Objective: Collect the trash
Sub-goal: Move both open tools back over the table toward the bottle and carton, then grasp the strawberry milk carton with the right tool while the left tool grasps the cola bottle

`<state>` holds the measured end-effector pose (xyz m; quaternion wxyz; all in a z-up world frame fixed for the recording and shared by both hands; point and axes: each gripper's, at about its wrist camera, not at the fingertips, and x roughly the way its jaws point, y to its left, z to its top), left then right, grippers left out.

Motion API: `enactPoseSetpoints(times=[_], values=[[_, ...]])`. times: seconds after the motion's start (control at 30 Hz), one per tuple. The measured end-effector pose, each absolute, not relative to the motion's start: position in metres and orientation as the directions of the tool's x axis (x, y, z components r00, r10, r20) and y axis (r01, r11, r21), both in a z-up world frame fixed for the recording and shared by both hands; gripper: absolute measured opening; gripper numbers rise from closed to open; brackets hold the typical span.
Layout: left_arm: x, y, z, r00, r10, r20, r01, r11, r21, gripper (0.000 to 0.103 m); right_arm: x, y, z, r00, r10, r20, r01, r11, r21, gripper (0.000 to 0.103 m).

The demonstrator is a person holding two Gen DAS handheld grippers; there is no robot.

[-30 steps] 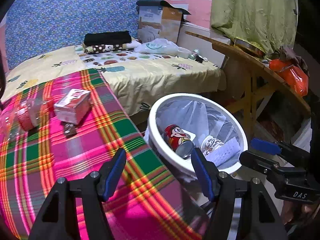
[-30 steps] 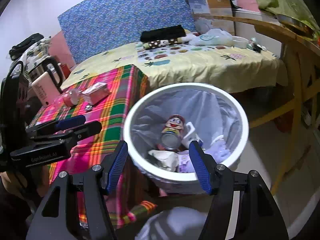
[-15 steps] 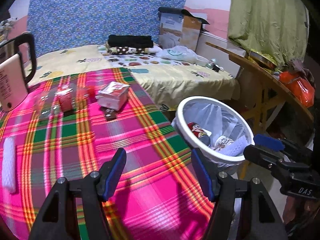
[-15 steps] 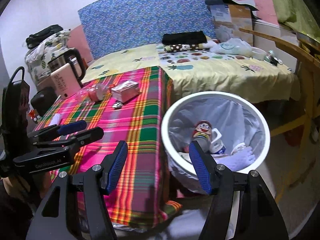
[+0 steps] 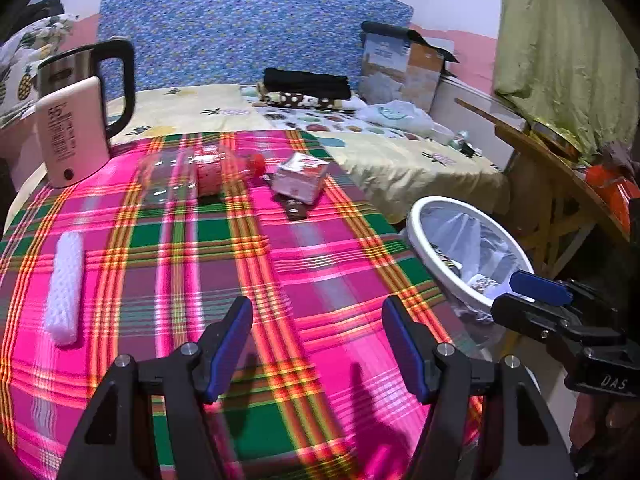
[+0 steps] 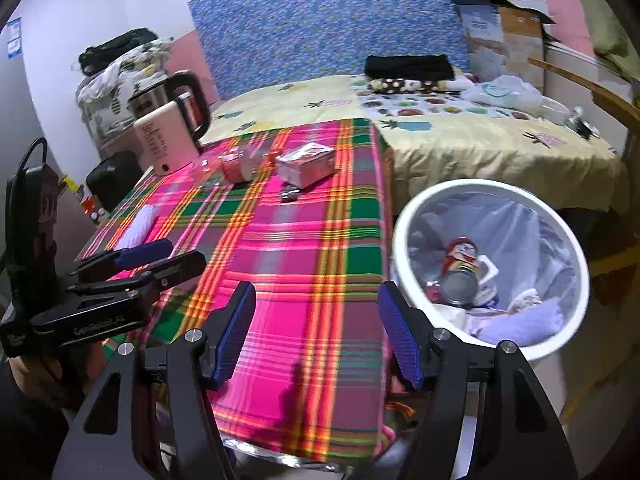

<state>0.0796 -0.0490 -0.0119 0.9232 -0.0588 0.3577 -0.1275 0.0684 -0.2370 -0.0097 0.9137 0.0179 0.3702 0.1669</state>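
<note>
Clear plastic bottle [image 5: 188, 176] lying sideways, red cap, pink label, on plaid tablecloth [image 5: 280, 280]

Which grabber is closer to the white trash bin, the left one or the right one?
The right gripper is closer: its right finger sits right beside the white trash bin. The left gripper hovers over the plaid tablecloth, farther from the bin. Both are open and empty.

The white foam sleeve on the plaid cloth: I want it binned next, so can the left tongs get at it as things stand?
Probably yes. The white foam sleeve lies alone on bare cloth, nothing on or against it, and the left tongs stand open and empty just to its right.
</note>
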Motion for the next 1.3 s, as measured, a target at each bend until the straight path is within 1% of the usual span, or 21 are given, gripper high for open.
enactPoseSetpoints(times=[0.33,0.7,1.03,1.3], values=[[0.085,-0.024,-0.012,0.724,-0.234,-0.649,0.147,0.971,-0.187,0.069,0.081,-0.217,-0.007,0.663,0.344,-0.665,-0.317,0.934,0.167,0.065],[0.107,0.008,0.003,0.749,-0.187,-0.636,0.107,0.981,-0.162,0.069,0.112,-0.198,0.0,0.667,0.329,-0.669,-0.31,0.938,0.152,0.065],[0.149,0.037,0.008,0.753,-0.158,-0.639,0.078,0.985,-0.151,0.069,0.149,-0.178,-0.005,0.659,0.297,-0.691,-0.287,0.948,0.135,0.065],[0.193,0.054,0.009,0.746,-0.15,-0.648,0.094,0.988,-0.121,0.069,0.186,-0.164,-0.009,0.669,0.264,-0.694,-0.242,0.961,0.133,0.065]])
